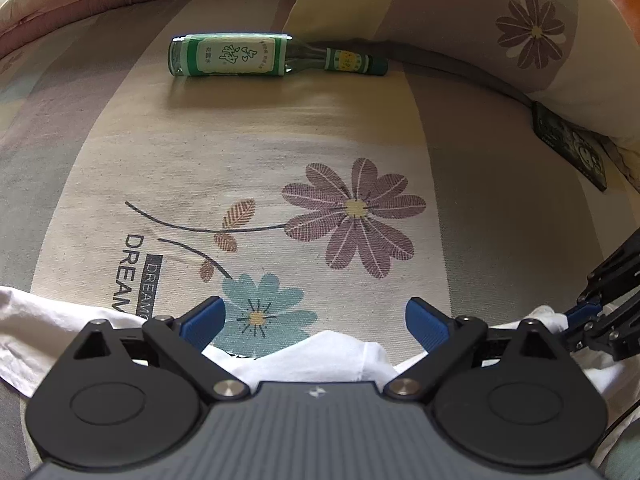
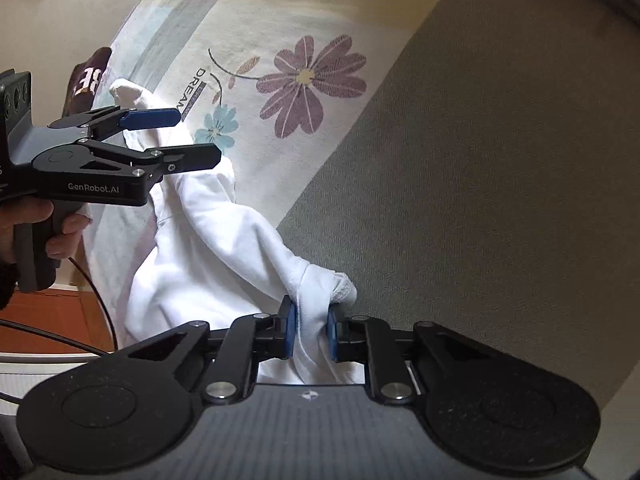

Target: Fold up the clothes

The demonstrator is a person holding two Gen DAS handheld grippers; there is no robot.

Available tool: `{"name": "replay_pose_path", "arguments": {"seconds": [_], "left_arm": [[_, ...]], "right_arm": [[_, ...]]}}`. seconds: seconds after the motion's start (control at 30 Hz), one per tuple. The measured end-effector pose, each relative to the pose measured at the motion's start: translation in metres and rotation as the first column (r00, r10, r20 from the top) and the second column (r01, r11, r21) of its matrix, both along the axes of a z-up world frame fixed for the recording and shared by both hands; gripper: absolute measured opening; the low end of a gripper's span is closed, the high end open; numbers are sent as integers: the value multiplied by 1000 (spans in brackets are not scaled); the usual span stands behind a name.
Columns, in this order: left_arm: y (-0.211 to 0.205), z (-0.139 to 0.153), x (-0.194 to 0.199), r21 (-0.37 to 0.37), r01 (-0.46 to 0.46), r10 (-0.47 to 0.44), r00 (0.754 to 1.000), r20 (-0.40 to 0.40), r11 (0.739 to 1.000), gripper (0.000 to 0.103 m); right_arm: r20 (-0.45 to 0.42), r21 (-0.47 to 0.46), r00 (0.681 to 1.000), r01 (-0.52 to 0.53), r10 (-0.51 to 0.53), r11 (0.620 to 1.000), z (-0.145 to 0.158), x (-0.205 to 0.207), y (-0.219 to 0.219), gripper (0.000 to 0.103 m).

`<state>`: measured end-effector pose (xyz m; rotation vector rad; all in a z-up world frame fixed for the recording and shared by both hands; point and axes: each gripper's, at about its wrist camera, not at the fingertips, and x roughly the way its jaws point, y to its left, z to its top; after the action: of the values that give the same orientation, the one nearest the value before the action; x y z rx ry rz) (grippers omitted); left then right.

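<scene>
A white garment (image 2: 208, 248) lies bunched on the flowered bed sheet (image 2: 304, 76). My right gripper (image 2: 312, 334) is shut on a fold of the garment near its cuffed end (image 2: 344, 286). My left gripper (image 1: 316, 326) stands open just above the garment's upper edge (image 1: 320, 356), with nothing between its blue pads. From the right wrist view, the left gripper (image 2: 196, 136) hovers over the cloth, held by a hand (image 2: 60, 232). The right gripper's fingers (image 1: 592, 312) show at the right edge of the left wrist view.
A green glass bottle (image 1: 240, 56) lies on its side at the far end of the sheet. A flowered pillow (image 1: 460, 12) sits behind it, with a dark card (image 1: 572, 146) beside it. A maroon garment (image 2: 90, 78) lies at the left.
</scene>
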<state>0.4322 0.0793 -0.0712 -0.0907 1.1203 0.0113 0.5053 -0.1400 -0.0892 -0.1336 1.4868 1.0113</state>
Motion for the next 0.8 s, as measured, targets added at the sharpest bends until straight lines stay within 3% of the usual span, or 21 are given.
{"name": "replay_pose_path", "arguments": {"seconds": [0.2, 0.37, 0.5, 0.6, 0.63, 0.73, 0.8], "left_arm": [[-1, 11, -4, 16, 16, -16, 1000, 21, 1000, 96], [-1, 20, -7, 34, 9, -10, 999, 41, 999, 96], [0, 21, -11, 41, 7, -8, 999, 44, 999, 96], [3, 18, -11, 36, 15, -16, 999, 42, 999, 96], [3, 17, -10, 32, 18, -19, 999, 44, 999, 96], [3, 15, 1, 40, 40, -43, 997, 62, 998, 96], [0, 11, 15, 65, 65, -69, 995, 68, 996, 96]], "right_arm": [[191, 12, 981, 30, -31, 999, 32, 15, 12, 17], [344, 12, 937, 66, -67, 998, 49, 25, 25, 17], [379, 11, 919, 111, -106, 994, 51, 19, 25, 32], [405, 11, 904, 143, -136, 990, 53, 15, 25, 60], [414, 11, 899, 154, -145, 988, 53, 14, 25, 64], [439, 13, 881, 187, -174, 982, 54, 10, 25, 64], [417, 14, 895, 166, -156, 986, 47, 2, 31, 65]]}}
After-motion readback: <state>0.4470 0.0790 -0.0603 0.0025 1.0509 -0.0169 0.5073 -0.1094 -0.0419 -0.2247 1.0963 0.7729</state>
